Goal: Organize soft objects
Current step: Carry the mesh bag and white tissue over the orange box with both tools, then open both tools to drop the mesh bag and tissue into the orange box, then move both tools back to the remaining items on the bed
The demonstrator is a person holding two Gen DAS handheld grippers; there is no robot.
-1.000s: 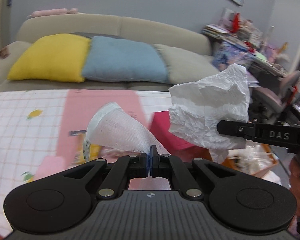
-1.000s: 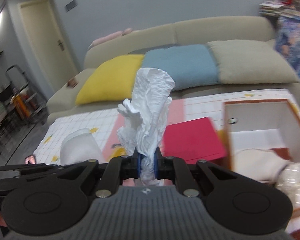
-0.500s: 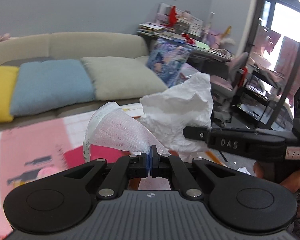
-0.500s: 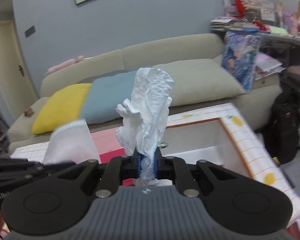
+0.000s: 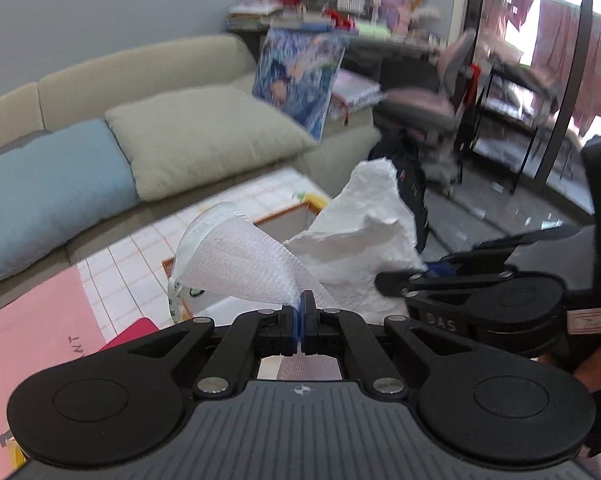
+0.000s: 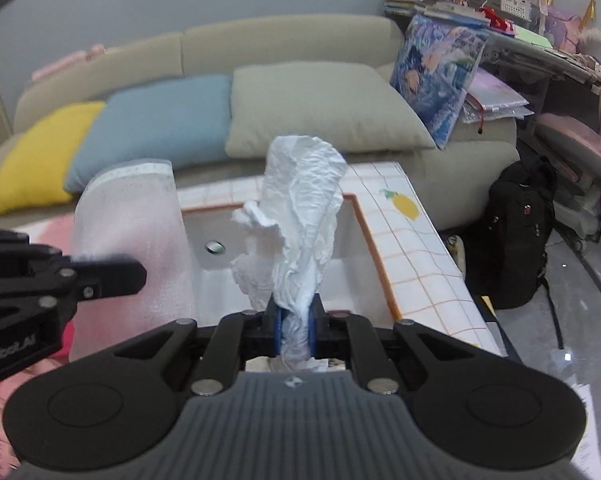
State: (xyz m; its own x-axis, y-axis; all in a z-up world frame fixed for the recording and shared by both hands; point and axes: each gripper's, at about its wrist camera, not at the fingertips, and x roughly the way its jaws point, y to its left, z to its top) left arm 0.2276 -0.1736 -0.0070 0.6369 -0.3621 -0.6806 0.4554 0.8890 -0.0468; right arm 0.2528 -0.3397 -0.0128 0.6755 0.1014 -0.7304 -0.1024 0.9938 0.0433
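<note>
Only right view shows yellow cushion (image 6: pixel 36 152).

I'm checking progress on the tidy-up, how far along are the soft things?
Midway. Both pickups look done: the left claw is shut on the white mesh cloth, the right claw on the crumpled tissue. Both hang above the open white box. Nothing visible inside it; releasing them remains.

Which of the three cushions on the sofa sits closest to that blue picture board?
The beige cushion, at the right end of the row; the blue cushion is in the middle and the yellow cushion farthest from the picture board.
</note>
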